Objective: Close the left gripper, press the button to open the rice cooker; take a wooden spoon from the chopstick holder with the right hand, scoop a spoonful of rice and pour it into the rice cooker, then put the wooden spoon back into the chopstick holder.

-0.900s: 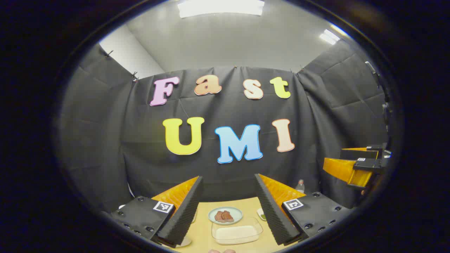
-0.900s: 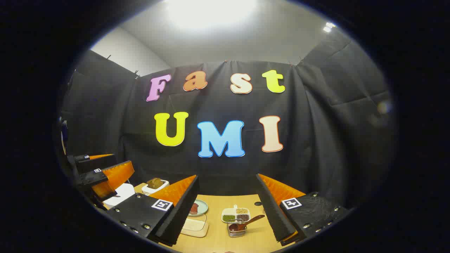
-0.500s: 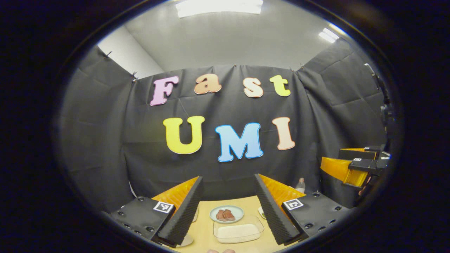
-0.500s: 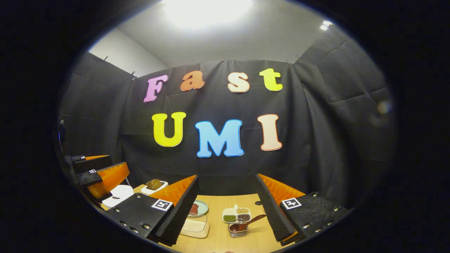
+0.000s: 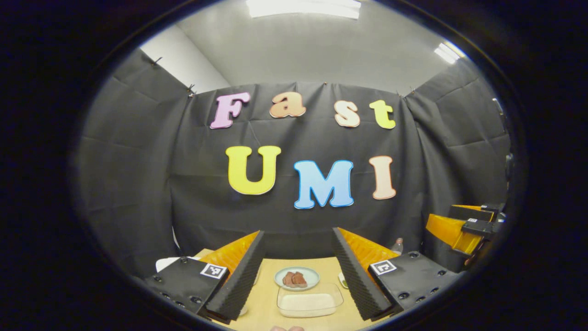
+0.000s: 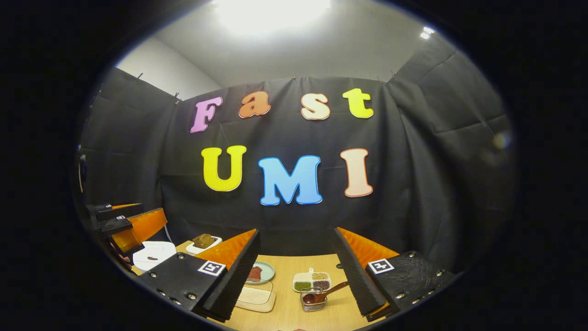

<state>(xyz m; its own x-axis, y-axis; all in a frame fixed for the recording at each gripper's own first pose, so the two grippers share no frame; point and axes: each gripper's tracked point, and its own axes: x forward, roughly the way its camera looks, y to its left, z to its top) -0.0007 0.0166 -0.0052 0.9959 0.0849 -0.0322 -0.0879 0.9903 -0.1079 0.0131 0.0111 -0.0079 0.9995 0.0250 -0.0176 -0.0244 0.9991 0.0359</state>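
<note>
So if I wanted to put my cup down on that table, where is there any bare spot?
Bare wood shows on the table between the clear rice tray and the holder with the wooden spoon. Another strip lies behind the divided dish, toward the cloth wall. The left side is crowded: plate of meat, tray, white rice cooker.
</note>
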